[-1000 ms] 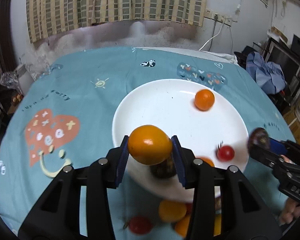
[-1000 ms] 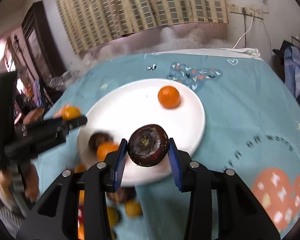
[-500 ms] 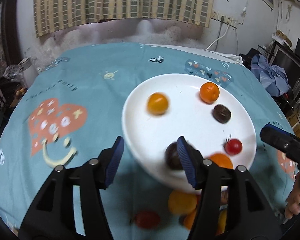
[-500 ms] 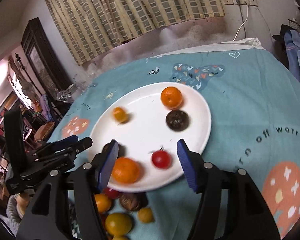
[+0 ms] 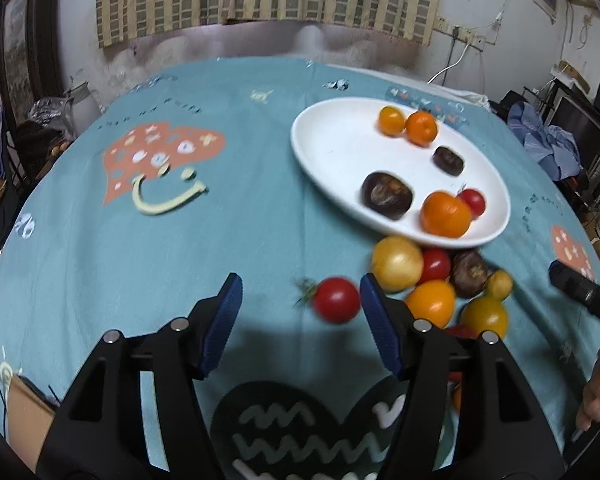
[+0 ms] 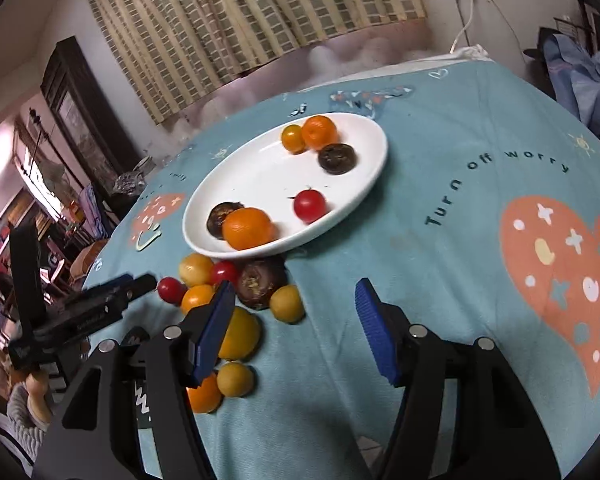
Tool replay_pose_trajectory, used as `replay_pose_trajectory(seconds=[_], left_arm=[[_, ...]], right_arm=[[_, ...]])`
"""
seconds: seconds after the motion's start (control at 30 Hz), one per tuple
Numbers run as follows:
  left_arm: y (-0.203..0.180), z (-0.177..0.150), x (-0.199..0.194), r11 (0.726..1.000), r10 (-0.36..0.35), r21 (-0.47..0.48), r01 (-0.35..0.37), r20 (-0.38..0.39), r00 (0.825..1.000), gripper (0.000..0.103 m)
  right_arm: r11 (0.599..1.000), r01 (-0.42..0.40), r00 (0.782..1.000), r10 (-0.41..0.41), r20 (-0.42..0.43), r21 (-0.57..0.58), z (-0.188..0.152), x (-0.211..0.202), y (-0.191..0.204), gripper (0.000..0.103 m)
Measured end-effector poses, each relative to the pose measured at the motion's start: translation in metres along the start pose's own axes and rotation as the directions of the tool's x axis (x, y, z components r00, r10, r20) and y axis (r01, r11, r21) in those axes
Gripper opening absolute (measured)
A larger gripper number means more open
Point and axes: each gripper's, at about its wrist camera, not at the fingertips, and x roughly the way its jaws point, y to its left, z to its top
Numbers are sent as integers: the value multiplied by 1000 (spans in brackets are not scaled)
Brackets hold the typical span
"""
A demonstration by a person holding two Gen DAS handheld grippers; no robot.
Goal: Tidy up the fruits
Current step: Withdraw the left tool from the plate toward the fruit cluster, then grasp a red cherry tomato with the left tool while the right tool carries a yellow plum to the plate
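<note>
A white plate (image 5: pixel 340 152) (image 6: pixel 260 168) holds several fruits: oranges, two dark brown fruits and a red tomato (image 6: pixel 309 206). A pile of loose yellow, orange, red and brown fruits (image 5: pixel 440 276) (image 6: pixel 228 292) lies on the cloth just in front of the plate. My left gripper (image 5: pixel 300 320) is open and empty, low over the cloth, with a red tomato (image 5: pixel 336 299) just ahead between its fingers. My right gripper (image 6: pixel 296 320) is open and empty, beside the pile, near a small yellow fruit (image 6: pixel 286 303).
The round table wears a teal cloth with an orange heart print (image 5: pixel 160 156) (image 6: pixel 560 272). A black heart print (image 5: pixel 312 432) lies under the left gripper. The right gripper's finger shows in the left wrist view (image 5: pixel 580 292). Room clutter surrounds the table.
Both grippers let go of their fruits onto the plate, opened, and pulled back from the plate toward the pile at the table's near side.
</note>
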Motion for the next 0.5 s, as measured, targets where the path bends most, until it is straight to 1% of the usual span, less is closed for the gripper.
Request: replay_pose_trajectory(seconds=[0.17,0.2,0.27,0.37,0.4,0.5], left_arm=[[0,-3,7,1000,8,16,-8,-20,1000,63],[-1,-4,10,1000,9,19,-8,-28,1000,65],[-1,-3,11,1000,-2,19,3,-26,1000,65],[-5,-4,12,999,-5,43,6,-18,1000,65],[-8,-5,11,998,-18,55,19,-18,1000,63],[-18,-9,12,993,-43,107,46,-24,999,61]], right_arm=[[1000,4,1000,-4,-23,-1,0,0,-1,63],[1000,-2,1000,2,-20,-4,0,-1,0,63],[1000,-6,1000,6,-11,-10,0,-5,1,63],[1000,-6,1000,6,3,-16,0,-8,3,63],[1000,-5,1000,5,1,-16,0,-8,2,63],[1000,-1,1000,1,-3,-12,-1,-6,1,63]])
